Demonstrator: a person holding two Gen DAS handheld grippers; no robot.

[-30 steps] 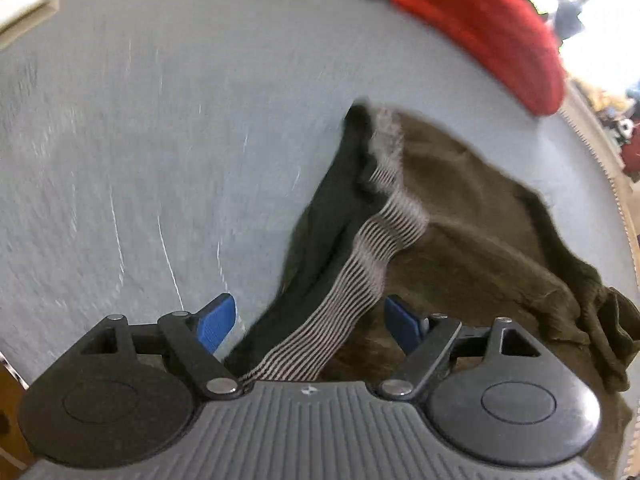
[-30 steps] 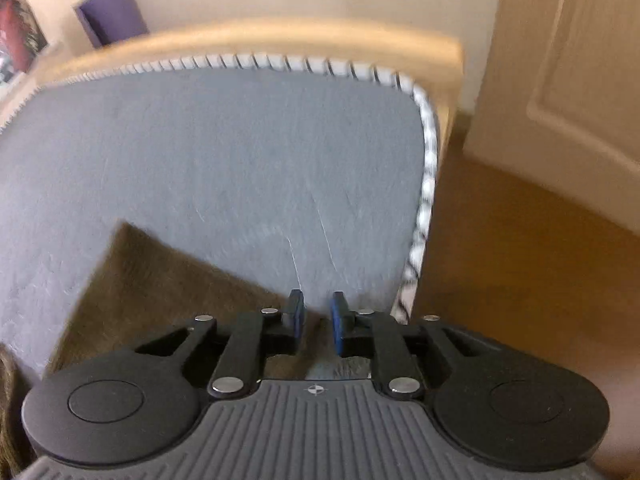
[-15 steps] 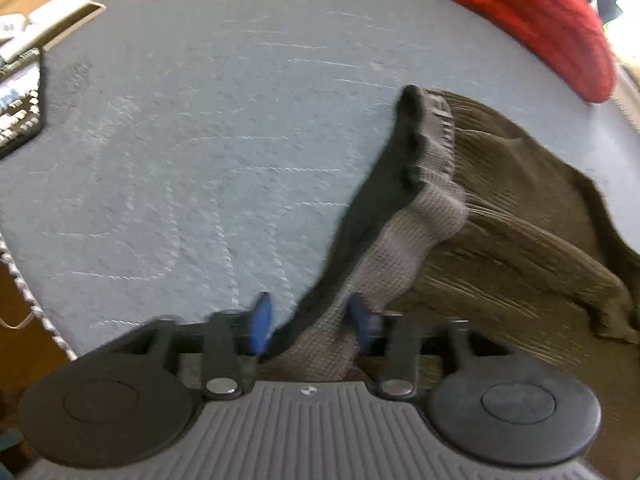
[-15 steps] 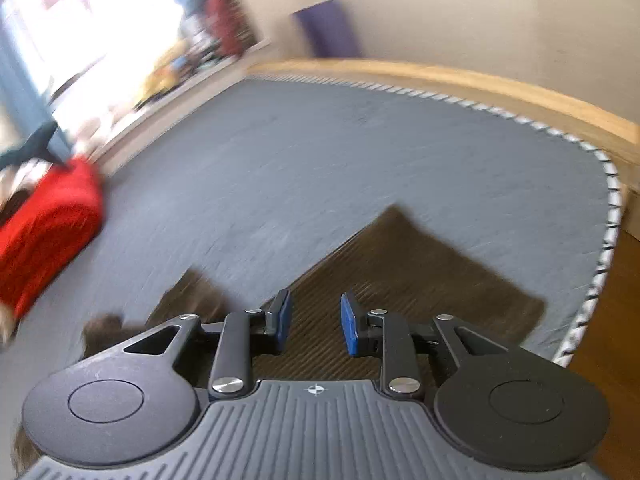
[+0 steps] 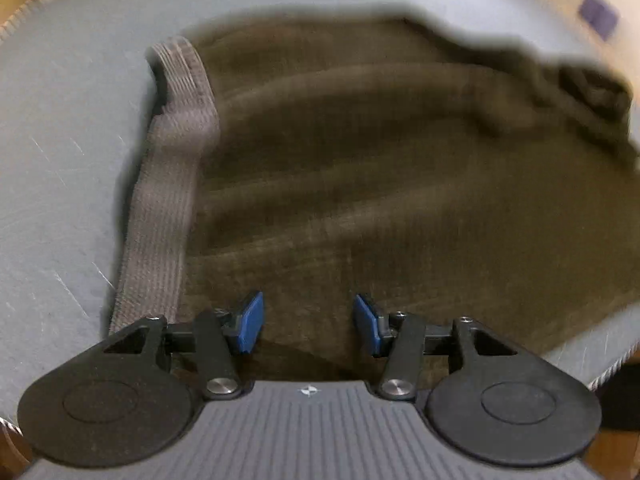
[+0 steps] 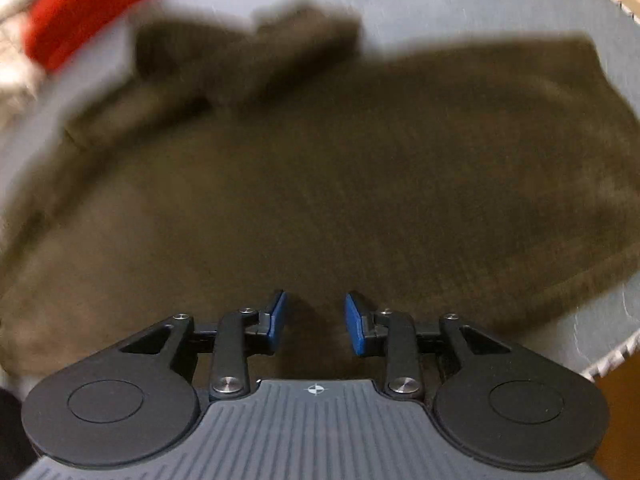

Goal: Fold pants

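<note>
Grey bedding (image 5: 60,184) lies under us; our left gripper (image 5: 307,322) hangs half open and empty, our right gripper (image 6: 316,322) is opening, nothing between its jaws. Brown pants (image 5: 380,184) spread toward twelve o'clock, waistband (image 5: 168,216) at ten. We judge regrasping comes next. Red cushion (image 6: 96,4) at eleven.
</note>
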